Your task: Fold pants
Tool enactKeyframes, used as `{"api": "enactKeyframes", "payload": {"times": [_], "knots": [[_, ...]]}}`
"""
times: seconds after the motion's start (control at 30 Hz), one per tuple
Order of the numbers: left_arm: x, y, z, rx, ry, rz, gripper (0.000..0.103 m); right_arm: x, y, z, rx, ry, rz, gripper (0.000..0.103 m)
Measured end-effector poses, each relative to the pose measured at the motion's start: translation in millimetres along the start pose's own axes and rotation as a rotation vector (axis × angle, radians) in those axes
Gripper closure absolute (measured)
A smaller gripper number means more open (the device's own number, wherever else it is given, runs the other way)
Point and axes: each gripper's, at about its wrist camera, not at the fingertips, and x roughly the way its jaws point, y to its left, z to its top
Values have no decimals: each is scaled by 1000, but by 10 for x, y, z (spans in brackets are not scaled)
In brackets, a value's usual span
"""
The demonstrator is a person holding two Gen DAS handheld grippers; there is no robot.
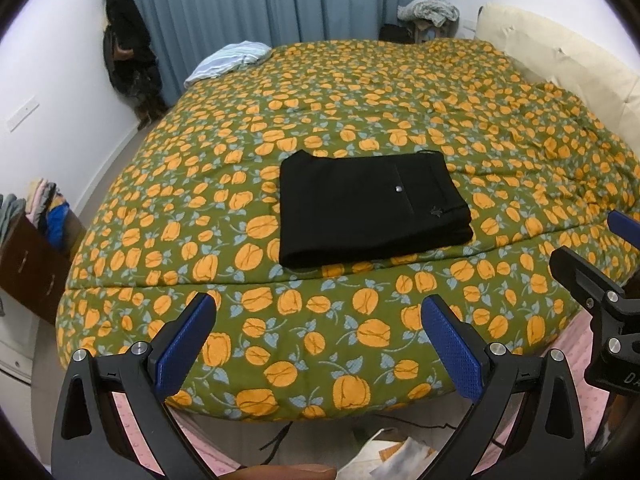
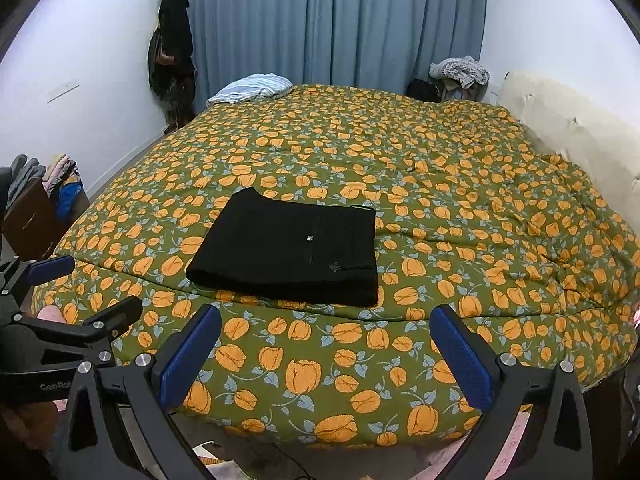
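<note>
Lying folded on the flowered quilt (image 1: 360, 80), black pants (image 1: 372, 208), both claws (image 1: 318, 344) (image 2: 326, 354) wide and empty.

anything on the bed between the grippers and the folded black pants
Nothing visible. Only bare floral quilt lies between the open left gripper and the black pants, and likewise ahead of the open right gripper.

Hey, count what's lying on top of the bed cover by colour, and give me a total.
Black: 1, the folded black pants
Pale blue striped: 1, the crumpled cloth at the floral quilt's far corner
Total: 2
</note>
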Motion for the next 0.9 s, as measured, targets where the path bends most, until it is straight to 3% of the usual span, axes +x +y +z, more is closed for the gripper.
{"api": "enactKeyframes", "payload": {"times": [0.9], "knots": [[14,-14,-7,2,2,1,1,28,-11,-37,3,9,0,0]]}}
